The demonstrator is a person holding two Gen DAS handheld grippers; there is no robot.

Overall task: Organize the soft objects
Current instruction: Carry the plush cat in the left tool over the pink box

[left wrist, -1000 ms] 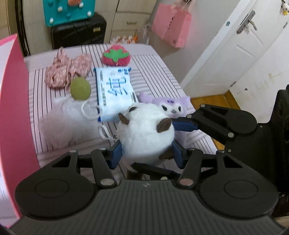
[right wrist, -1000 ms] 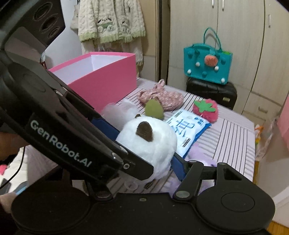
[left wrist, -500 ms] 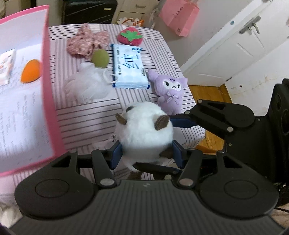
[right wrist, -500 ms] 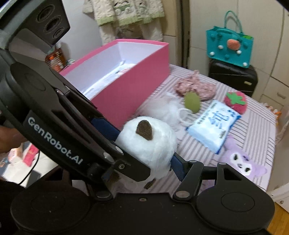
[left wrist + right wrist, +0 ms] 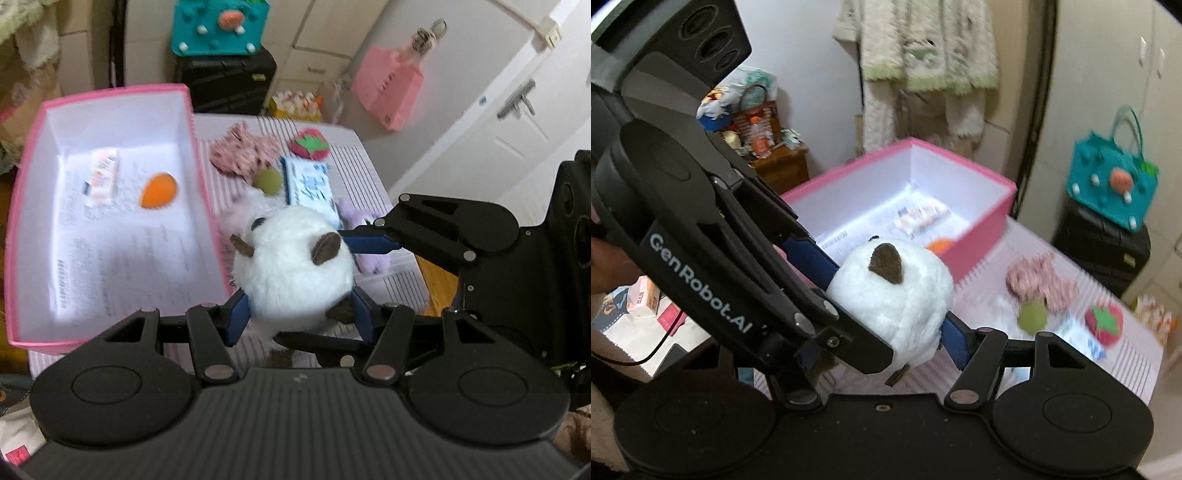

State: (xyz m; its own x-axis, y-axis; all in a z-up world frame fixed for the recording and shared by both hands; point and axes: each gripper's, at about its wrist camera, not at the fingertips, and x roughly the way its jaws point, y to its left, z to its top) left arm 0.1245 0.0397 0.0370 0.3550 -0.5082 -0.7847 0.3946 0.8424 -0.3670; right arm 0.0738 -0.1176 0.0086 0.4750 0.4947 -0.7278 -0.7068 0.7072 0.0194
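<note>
White plush (image 5: 291,266) gripped by both jaws beside pink box (image 5: 201,162) holding orange sponge (image 5: 159,190) and packet (image 5: 101,177)

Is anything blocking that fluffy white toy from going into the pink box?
Nothing visible blocks it. Both the left gripper and the right gripper are clamped on the white plush, held beside the pink box near its right wall. The box is open on top, with only an orange sponge and a small packet inside.

White plush (image 5: 291,266), pink box (image 5: 199,155), striped cloth (image 5: 369,173)
</note>
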